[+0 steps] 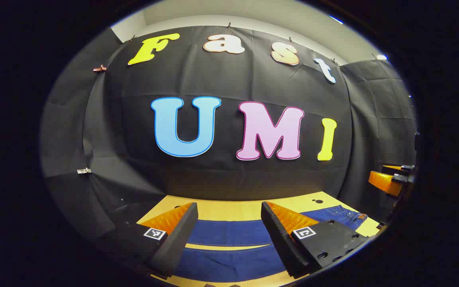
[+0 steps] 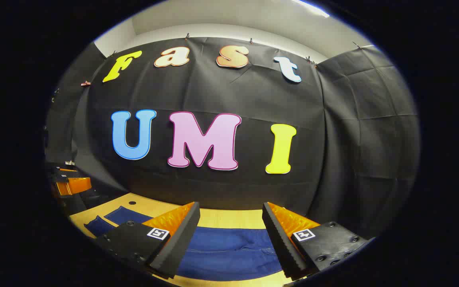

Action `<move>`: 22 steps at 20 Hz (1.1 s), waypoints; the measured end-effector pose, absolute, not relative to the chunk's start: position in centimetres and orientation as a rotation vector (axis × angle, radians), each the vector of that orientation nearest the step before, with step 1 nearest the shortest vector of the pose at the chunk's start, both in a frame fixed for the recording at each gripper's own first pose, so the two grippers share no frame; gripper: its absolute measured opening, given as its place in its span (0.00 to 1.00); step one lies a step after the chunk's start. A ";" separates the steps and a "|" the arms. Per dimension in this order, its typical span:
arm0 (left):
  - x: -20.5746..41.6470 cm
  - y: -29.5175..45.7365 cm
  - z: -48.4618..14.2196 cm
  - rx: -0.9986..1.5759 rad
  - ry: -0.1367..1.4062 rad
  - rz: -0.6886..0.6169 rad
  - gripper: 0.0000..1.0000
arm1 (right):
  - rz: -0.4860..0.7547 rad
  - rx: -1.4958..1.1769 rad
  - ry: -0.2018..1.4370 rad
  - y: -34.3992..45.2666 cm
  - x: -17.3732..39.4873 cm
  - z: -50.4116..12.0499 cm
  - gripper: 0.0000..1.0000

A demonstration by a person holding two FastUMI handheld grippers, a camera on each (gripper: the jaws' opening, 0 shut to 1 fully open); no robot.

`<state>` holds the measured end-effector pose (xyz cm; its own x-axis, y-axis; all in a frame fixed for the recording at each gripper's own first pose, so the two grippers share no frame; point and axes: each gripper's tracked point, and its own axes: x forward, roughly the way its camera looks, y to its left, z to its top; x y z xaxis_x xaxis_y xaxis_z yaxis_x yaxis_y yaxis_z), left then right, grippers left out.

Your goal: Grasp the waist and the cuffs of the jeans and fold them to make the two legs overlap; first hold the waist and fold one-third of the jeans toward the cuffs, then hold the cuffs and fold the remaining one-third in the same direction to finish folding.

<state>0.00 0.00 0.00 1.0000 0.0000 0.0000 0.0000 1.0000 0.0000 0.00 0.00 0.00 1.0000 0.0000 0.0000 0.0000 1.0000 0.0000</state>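
Dark blue jeans (image 1: 229, 233) lie flat on the wooden table (image 1: 233, 209), both legs spread side by side with a strip of table between them. The waist with its belt (image 1: 351, 216) is at the right in the left gripper view. My left gripper (image 1: 228, 211) hangs open above the legs, nothing between its fingers. In the right gripper view the jeans (image 2: 229, 247) run across below my right gripper (image 2: 230, 211), which is open above the cloth. The leg ends (image 2: 110, 219) lie at the left of that view.
The right gripper (image 1: 391, 177) shows at the right edge of the left gripper view. The left gripper (image 2: 68, 183) shows at the left edge of the right gripper view. Black cloth walls close the table's far side and both ends. Small dark holes (image 1: 317, 201) mark the tabletop.
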 end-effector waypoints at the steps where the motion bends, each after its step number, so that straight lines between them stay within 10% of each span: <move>1: 0.0 0.4 0.1 0.005 -0.007 0.017 1.00 | 0.001 -0.001 0.001 0.1 0.0 0.0 0.96; 22: 0.4 2.6 -2.3 0.039 0.042 0.054 1.00 | -0.005 0.004 0.010 0.1 0.7 -0.9 0.99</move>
